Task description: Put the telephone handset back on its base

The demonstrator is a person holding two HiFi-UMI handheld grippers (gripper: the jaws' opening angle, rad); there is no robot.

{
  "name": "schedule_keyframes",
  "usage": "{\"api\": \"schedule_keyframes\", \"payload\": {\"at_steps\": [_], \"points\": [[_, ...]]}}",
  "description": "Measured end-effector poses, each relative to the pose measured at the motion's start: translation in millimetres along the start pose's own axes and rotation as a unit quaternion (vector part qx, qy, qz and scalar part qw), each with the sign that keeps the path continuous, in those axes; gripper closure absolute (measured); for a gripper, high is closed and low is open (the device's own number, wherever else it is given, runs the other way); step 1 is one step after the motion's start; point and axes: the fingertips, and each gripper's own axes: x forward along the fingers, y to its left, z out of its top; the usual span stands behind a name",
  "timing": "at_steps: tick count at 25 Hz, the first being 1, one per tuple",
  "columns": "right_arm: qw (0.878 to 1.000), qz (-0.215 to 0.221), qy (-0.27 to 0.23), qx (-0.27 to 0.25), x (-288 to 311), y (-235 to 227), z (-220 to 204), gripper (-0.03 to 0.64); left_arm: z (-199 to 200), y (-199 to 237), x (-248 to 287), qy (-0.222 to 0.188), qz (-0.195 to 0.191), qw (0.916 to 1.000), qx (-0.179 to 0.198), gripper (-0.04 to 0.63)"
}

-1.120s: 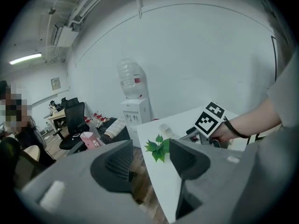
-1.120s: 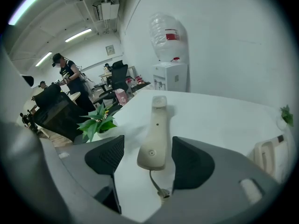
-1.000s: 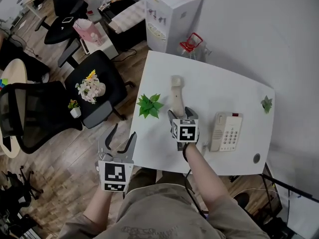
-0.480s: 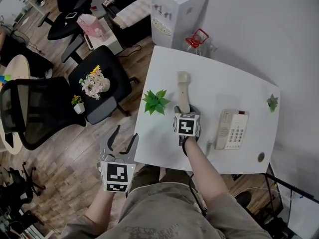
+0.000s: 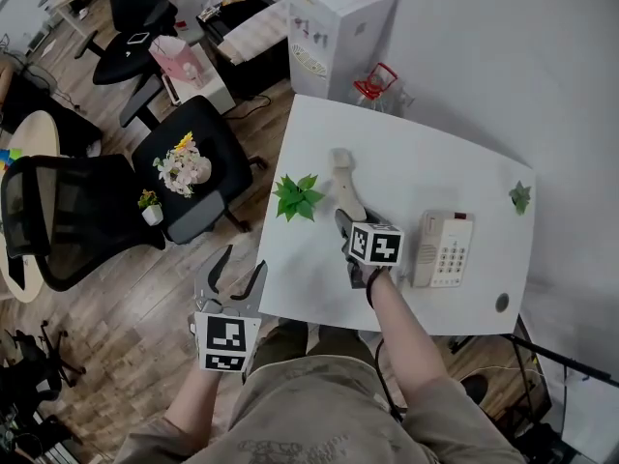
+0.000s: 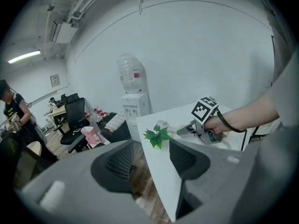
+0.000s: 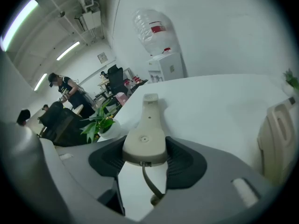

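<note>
The beige handset (image 5: 342, 176) lies on the white table (image 5: 426, 162), left of the telephone base (image 5: 444, 249). My right gripper (image 5: 347, 222) is shut on the handset's near end; its jaws have just been closing on it. In the right gripper view both pads press the sides of the handset (image 7: 145, 134), its cord hangs down between them, and the base (image 7: 280, 134) is at the right edge. My left gripper (image 5: 230, 264) stands open and holds nothing, off the table's left edge over the floor. In its own view the left gripper (image 6: 149, 160) points at the table.
A small green plant (image 5: 298, 197) stands just left of the handset. Another tiny plant (image 5: 520, 197) sits at the table's far right. A water dispenser (image 5: 338, 27) and a red object (image 5: 372, 83) are behind the table. Office chairs (image 5: 189, 162) fill the floor to the left.
The right gripper's jaws have closed onto the handset's near end. The gripper has rolled and shifted slightly right, and the handset now slants with its far end to the left. The left gripper stays put.
</note>
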Motion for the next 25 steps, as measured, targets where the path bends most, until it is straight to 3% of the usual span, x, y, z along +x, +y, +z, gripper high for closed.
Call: {"api": "schedule_keyframes", "payload": {"at_steps": [10, 16, 25], "points": [[0.984, 0.112, -0.04, 0.133, -66, 17, 9, 0.347, 14, -16, -7, -0.019, -0.011, 0.9997, -0.002, 0.352], [0.956, 0.187, -0.091, 0.206, -125, 29, 28, 0.347, 33, -26, -12, -0.041, -0.028, 0.9985, -0.02, 0.351], [0.933, 0.258, -0.179, 0.177, -221, 60, 73, 0.347, 83, -37, -27, -0.097, -0.061, 0.9926, -0.041, 0.351]]}}
